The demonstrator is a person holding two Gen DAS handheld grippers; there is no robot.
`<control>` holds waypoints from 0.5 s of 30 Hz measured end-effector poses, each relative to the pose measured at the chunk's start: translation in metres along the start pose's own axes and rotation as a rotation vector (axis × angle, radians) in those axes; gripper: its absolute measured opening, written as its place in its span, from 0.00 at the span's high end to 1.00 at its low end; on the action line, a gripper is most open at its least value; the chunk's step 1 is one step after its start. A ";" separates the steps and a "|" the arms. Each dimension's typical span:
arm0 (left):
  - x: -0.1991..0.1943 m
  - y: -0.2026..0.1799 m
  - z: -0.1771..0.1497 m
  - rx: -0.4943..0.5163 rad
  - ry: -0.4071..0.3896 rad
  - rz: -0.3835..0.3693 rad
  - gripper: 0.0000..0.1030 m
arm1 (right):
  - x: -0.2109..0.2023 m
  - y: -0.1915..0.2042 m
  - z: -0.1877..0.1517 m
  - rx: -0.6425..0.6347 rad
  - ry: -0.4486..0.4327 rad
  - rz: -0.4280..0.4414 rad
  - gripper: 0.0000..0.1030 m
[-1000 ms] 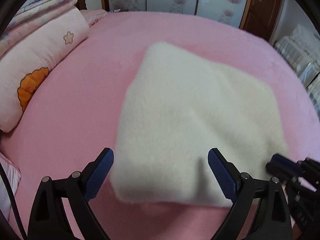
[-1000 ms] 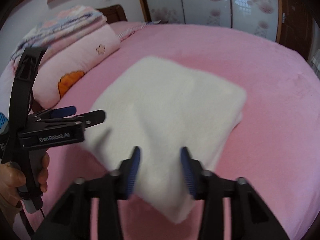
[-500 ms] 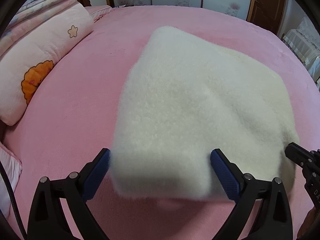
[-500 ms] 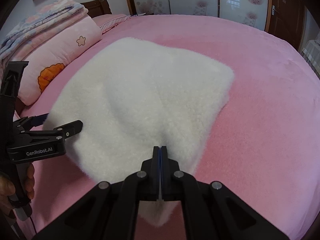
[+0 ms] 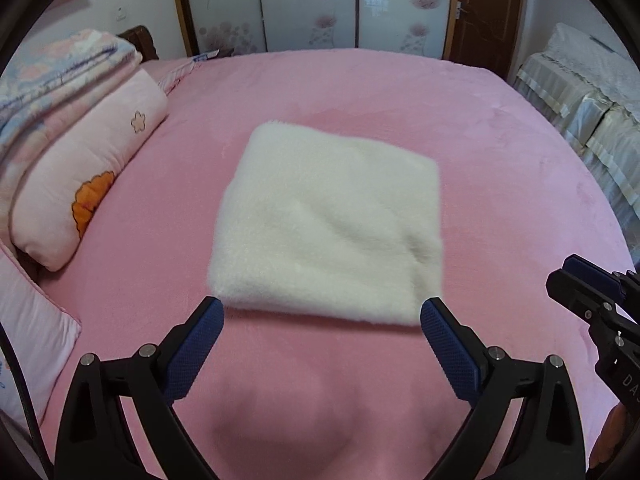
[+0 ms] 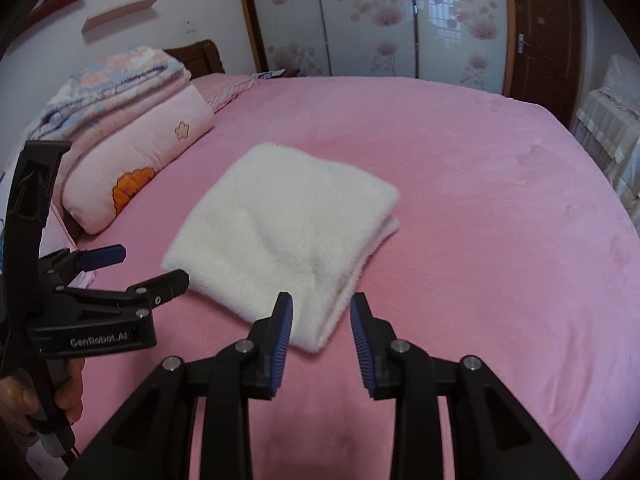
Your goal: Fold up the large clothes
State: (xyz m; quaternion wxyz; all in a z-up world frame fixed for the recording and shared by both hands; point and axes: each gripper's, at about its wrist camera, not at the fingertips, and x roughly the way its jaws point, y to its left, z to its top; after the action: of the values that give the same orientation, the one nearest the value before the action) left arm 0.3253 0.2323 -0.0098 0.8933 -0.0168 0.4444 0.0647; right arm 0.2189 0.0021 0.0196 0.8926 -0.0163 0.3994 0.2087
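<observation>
On the pink bed [image 5: 500, 184] lies 1 folded white fleece garment [image 5: 328, 224], a rough square with its layered edges visible at the near right corner in the right wrist view [image 6: 280, 240]. It rests flat near the middle of the bed, free of both tools.

2 tools are present. The left tool [image 5: 322, 322] hovers just short of the garment's near edge, its 2 blue-padded fingers [image 5: 196, 344] spread wide apart and holding nothing. In the right wrist view the same left tool [image 6: 148, 268] appears at the left, side-on, gripped by 1 bare hand [image 6: 60, 392]; its black body carries the white lettering "GenRobot.AI". The right tool [image 6: 322, 320] hangs above the bed just beside the garment's near corner, its 2 fingers parted by a moderate gap with no cloth between them. Its tip also shows at the right edge of the left wrist view [image 5: 580, 284], where part of a label can be seen but not read in full.

Along the left side of the bed sits 1 pink pillow roll [image 5: 88, 168] printed with 1 small flower outline and 1 orange flower, and on it 1 folded patterned quilt [image 5: 60, 72]. Beyond the bed stand sliding wardrobe doors [image 6: 368, 20] with a floral print, and 1 brown wooden door [image 6: 540, 32] at the right.
</observation>
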 end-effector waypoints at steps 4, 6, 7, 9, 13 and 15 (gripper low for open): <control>-0.040 -0.011 -0.007 0.015 -0.016 -0.037 0.04 | -0.043 -0.002 -0.009 0.018 -0.028 -0.027 0.62; -0.061 -0.018 -0.016 0.019 -0.039 -0.042 0.04 | -0.066 -0.003 -0.016 0.032 -0.045 -0.033 0.60; -0.070 -0.021 -0.019 0.019 -0.047 -0.044 0.04 | -0.077 -0.006 -0.021 0.036 -0.052 -0.031 0.60; -0.089 -0.027 -0.029 0.009 -0.065 -0.059 0.04 | -0.101 -0.008 -0.030 0.043 -0.068 -0.028 0.60; -0.125 -0.041 -0.054 -0.004 -0.102 -0.076 0.04 | -0.141 -0.008 -0.050 0.044 -0.098 -0.029 0.57; -0.142 -0.052 -0.067 0.000 -0.118 -0.073 0.04 | -0.158 -0.009 -0.060 0.048 -0.111 -0.028 0.54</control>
State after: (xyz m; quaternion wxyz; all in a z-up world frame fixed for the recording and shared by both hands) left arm 0.1939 0.1603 0.0612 0.9197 -0.0293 0.3901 0.0329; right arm 0.0862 -0.0741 0.0910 0.9163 0.0112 0.3540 0.1871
